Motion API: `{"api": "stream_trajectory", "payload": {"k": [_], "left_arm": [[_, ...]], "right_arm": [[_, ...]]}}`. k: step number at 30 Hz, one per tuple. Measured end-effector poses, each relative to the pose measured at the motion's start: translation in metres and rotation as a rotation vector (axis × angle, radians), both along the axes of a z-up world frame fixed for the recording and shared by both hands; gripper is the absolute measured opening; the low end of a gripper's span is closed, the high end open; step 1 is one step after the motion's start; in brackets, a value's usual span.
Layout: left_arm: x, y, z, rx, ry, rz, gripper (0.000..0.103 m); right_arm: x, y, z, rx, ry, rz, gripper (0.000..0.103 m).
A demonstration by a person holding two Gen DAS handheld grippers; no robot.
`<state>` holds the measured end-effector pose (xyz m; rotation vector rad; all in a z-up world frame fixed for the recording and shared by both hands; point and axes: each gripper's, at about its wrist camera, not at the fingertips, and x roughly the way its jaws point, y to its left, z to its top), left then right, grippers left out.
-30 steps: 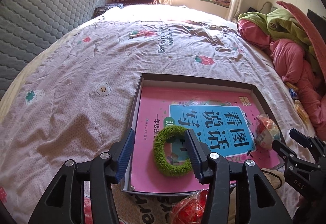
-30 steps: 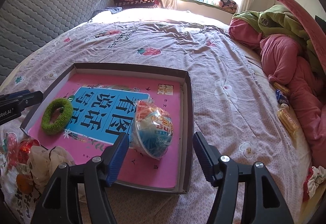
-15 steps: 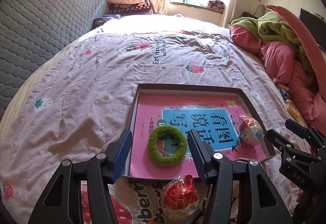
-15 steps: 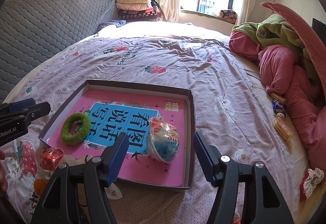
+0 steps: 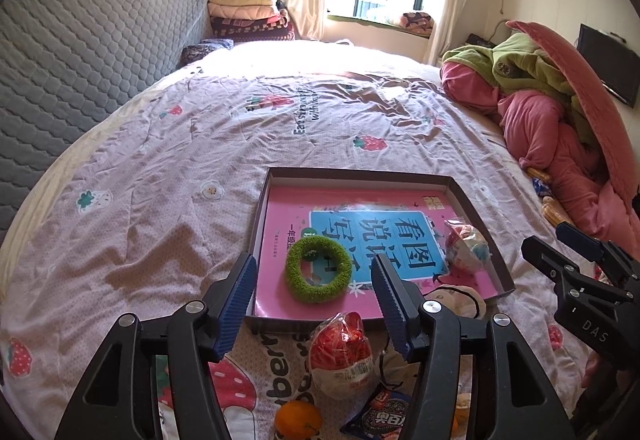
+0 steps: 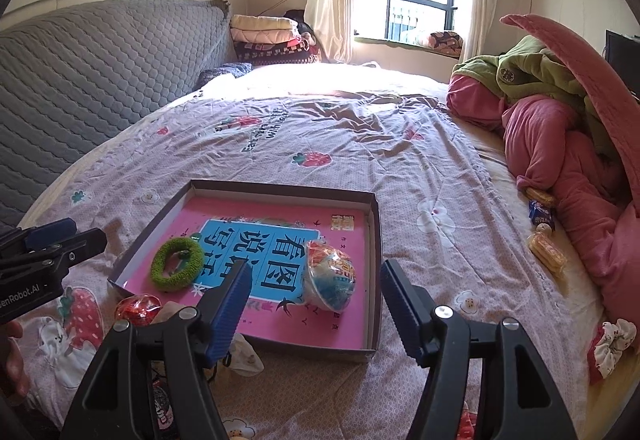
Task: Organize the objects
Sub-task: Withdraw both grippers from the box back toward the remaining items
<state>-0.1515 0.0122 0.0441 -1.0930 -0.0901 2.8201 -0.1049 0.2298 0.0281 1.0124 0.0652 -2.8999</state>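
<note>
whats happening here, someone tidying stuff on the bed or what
A person with a gripper in each hand is sorting small things into a shallow box on the bed. A green hair tie and a wrapped blue bowl-shaped packet lie in it, on a pink book. The left gripper is opening with nothing gripped; the right gripper is open and empty. A red wrapped packet and an orange lie outside the box.

Shallow brown box [image 5: 476, 208] flat on the bed [image 5: 168, 176], pink book [image 5: 280, 240] inside. Green fuzzy hair ring [image 5: 317, 272] flat on the book's near left; clear-wrapped blue-and-orange ball [image 6: 330, 274] at its right. Red wrapped ball [image 5: 340, 350], orange [image 5: 298, 418], dark snack packet [image 5: 382, 418] outside, just before the box.
</note>
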Motion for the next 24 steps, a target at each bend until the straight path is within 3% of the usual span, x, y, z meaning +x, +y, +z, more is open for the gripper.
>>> {"api": "stream_trajectory", "payload": {"k": [24], "left_arm": [[0.039, -0.014, -0.005, 0.000, -0.014, 0.007, 0.067]], "right_arm": [[0.034, -0.024, 0.000, 0.028, 0.016, 0.098, 0.070]]}}
